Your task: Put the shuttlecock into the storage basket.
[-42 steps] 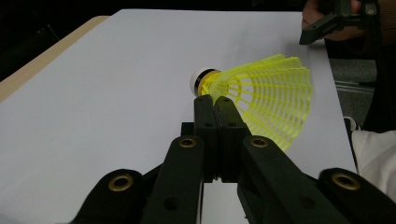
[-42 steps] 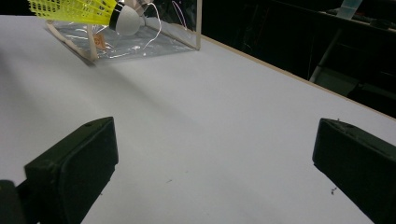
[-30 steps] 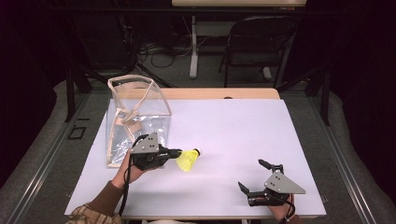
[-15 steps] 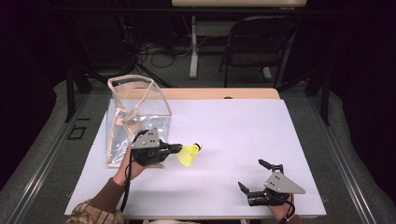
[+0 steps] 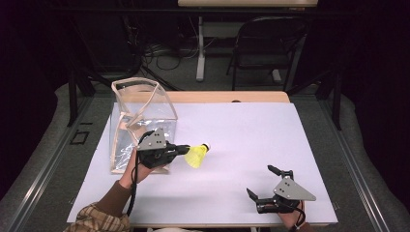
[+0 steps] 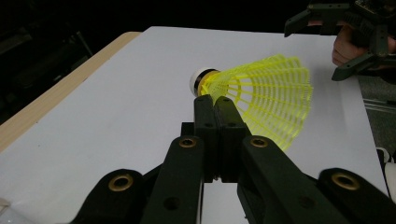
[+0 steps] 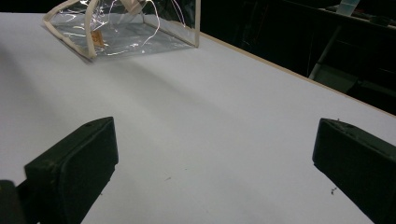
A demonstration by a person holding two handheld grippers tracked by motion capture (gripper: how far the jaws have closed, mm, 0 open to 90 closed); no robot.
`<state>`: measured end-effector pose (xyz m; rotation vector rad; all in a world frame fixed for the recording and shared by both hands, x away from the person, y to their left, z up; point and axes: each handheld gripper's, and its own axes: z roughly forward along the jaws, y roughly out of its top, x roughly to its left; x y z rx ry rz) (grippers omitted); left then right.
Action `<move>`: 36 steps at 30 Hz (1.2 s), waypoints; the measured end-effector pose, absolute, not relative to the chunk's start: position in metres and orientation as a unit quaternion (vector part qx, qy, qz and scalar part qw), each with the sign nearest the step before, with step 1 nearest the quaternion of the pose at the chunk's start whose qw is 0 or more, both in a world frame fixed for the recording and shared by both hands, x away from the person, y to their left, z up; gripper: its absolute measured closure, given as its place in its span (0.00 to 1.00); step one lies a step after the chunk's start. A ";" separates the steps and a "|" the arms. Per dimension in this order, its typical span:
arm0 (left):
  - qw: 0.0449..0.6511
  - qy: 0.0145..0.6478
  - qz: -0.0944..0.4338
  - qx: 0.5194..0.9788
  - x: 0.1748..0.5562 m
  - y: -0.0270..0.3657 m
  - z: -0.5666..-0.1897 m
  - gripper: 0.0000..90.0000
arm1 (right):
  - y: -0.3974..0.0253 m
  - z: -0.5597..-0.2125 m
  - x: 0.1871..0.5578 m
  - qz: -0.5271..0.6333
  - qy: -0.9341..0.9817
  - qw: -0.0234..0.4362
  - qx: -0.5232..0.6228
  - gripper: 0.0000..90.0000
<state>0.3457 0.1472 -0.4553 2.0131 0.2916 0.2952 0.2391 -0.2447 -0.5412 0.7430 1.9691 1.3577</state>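
Left tool (image 5: 183,149): jaws closed tight on the yellow plastic mesh shuttlecock (image 5: 197,155), pinching the skirt's edge just behind its white cork tip.
Right tool (image 5: 263,184): jaws spread wide, holding nothing, low over the near right of the white surface (image 5: 251,130).
Shuttlecock position: held just above the surface, beside the clear plastic bag with beige trim (image 5: 140,111), skirt flaring toward the right tool.
Handling: likely very light; the open mesh skirt looks springy and would deform under a hard squeeze.
Best hold: judged safest near the neck, where skirt meets cork.
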 end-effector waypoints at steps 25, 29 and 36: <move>0.518 0.114 0.147 0.835 0.354 0.143 -0.425 0.99 | -0.245 -0.541 0.239 0.515 0.746 0.313 0.283 0.00; 0.520 0.114 0.151 0.833 0.358 0.143 -0.419 0.99 | -0.246 -0.541 0.239 0.514 0.747 0.311 0.284 0.00; 0.520 0.115 0.152 0.832 0.365 0.141 -0.413 1.00 | -0.246 -0.541 0.239 0.515 0.747 0.311 0.283 0.00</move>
